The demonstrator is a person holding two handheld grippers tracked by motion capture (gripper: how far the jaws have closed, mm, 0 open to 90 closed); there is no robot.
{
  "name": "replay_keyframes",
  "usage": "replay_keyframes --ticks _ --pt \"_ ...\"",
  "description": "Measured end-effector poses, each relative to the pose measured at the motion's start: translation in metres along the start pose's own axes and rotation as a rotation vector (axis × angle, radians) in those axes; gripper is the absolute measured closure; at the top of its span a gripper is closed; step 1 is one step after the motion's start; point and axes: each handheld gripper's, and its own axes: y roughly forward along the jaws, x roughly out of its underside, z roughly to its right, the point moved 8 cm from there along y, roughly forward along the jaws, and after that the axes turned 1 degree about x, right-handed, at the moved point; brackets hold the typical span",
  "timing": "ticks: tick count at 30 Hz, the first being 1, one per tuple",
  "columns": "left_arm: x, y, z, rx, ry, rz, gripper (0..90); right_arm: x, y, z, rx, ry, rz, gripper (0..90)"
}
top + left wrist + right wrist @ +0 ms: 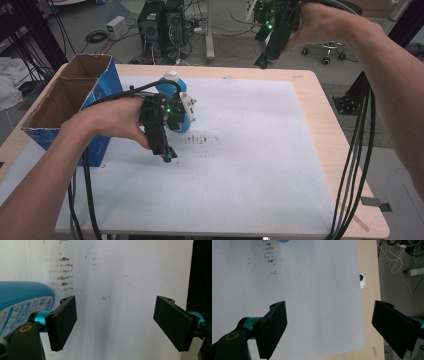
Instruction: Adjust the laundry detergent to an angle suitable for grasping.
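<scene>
My left gripper (pixel 169 157) hangs low over the bench (pixel 320 115), fingers (pixel 62 322) spread and empty; the blue bottle (pixel 17 300) lies on its side just beside the left-hand finger, outside the gap. My right gripper (pixel 263 60), fingers likewise released, is raised well apart, so the left is nearer.

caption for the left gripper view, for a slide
Open left gripper over the white mat, a blue bottle lying just outside its jaws beside brown smudges.
</scene>
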Motion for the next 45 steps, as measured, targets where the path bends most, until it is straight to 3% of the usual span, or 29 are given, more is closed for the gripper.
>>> replay_keyframes --ticks 25,45 --pt "0.0067 -0.0053 0.0052 -0.007 -0.001 0.009 19.0 -0.0064 0.0024 -0.0054 0.006 -0.018 -0.017 12.2" --pt "0.0043 -0.0025 0.0014 -0.005 0.002 0.013 19.0 -0.0054 0.0044 -0.0031 0.004 -0.021 -0.008 12.2"
